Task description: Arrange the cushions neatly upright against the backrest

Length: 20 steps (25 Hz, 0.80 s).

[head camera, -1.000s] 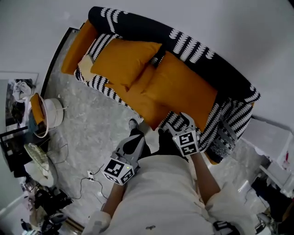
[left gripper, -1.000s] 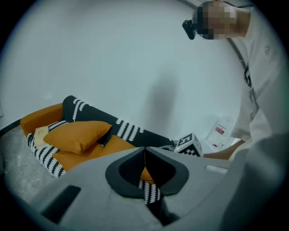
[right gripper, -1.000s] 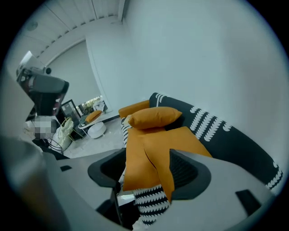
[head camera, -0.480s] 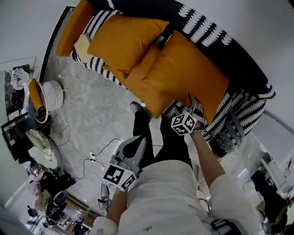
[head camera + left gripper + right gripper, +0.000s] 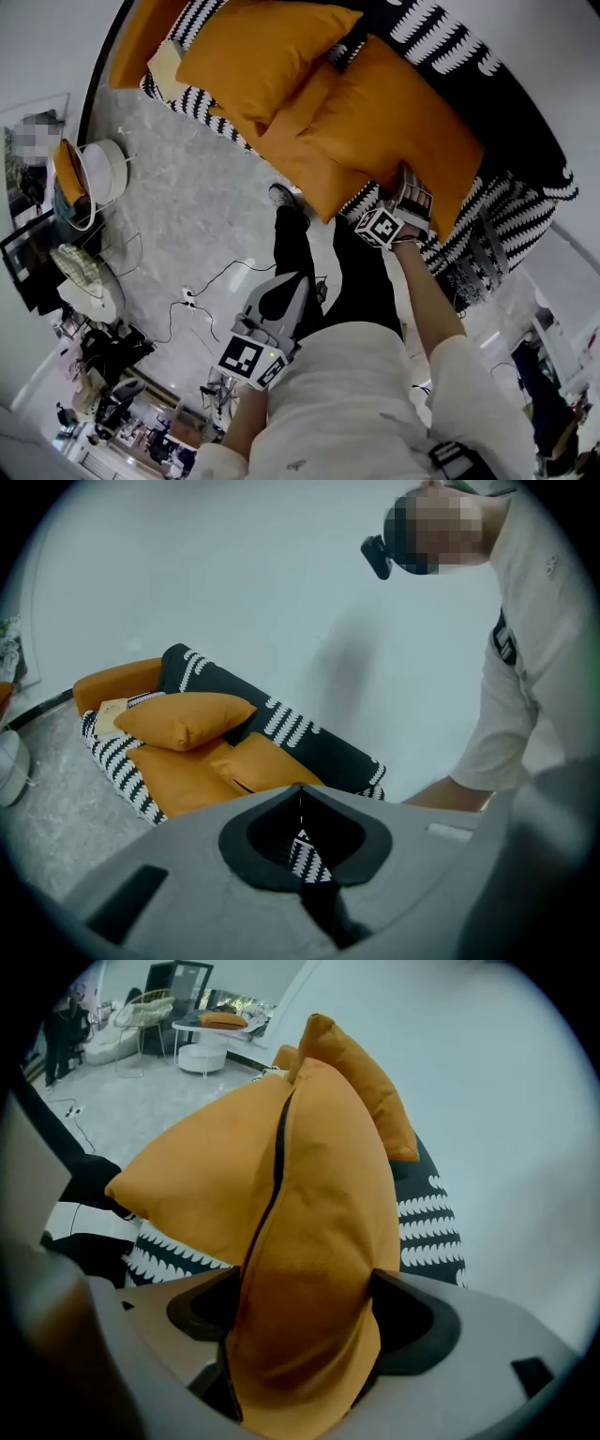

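Jaws of the right gripper [image 5: 302,1333], just now opening wide, straddle the near orange cushion [image 5: 314,1204]; those of the left gripper [image 5: 300,806] are closed on nothing.

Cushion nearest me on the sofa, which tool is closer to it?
Right. The right tool is at the cushion, its jaws just opened with a corner between them. The left tool, shut, hangs back by the person's legs, away from the sofa.
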Tool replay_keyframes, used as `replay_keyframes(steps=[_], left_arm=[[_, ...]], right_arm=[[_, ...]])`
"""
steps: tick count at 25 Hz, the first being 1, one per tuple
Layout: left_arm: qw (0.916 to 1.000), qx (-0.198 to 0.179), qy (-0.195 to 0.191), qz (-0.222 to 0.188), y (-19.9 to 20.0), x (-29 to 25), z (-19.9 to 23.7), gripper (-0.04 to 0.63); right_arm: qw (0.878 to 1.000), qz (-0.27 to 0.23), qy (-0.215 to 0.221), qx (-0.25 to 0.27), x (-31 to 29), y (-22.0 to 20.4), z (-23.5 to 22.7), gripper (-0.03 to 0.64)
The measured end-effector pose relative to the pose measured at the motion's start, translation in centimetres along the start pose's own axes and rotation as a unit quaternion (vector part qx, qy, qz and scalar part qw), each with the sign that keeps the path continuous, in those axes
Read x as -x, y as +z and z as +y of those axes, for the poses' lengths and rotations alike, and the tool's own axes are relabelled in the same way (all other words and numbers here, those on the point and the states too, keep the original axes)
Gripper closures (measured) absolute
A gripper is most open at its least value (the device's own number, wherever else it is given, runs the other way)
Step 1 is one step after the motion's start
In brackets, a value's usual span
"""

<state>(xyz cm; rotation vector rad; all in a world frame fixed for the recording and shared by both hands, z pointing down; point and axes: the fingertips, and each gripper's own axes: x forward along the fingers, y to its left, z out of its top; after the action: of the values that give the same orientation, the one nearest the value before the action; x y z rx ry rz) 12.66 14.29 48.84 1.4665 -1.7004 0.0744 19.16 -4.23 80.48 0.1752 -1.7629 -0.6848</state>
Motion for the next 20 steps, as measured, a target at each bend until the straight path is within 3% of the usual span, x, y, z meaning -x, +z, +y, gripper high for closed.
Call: replay_keyframes(steps=[5, 11, 20], left_arm=[[0.9998, -0.005, 0.001, -0.019, 0.7, 1.5, -0.3, 0.581], [0.9988, -0.025, -0.012, -0.041, 1.8, 2.1, -1.2, 0.581], [0.9932, -0.079, -0.035, -0.078, 4.3, 4.6, -3.0, 0.581]], right_arm=[[1.000, 0.029, -0.004, -0.009, -0.5, -0.2, -3.7, 0.229], [0.998, 0.045, 0.016, -0.050, 1.0, -1.1, -6.6, 0.366], [0.989, 0.049, 0.026, -0.134, 7.3, -4.0, -9.1, 0.408]])
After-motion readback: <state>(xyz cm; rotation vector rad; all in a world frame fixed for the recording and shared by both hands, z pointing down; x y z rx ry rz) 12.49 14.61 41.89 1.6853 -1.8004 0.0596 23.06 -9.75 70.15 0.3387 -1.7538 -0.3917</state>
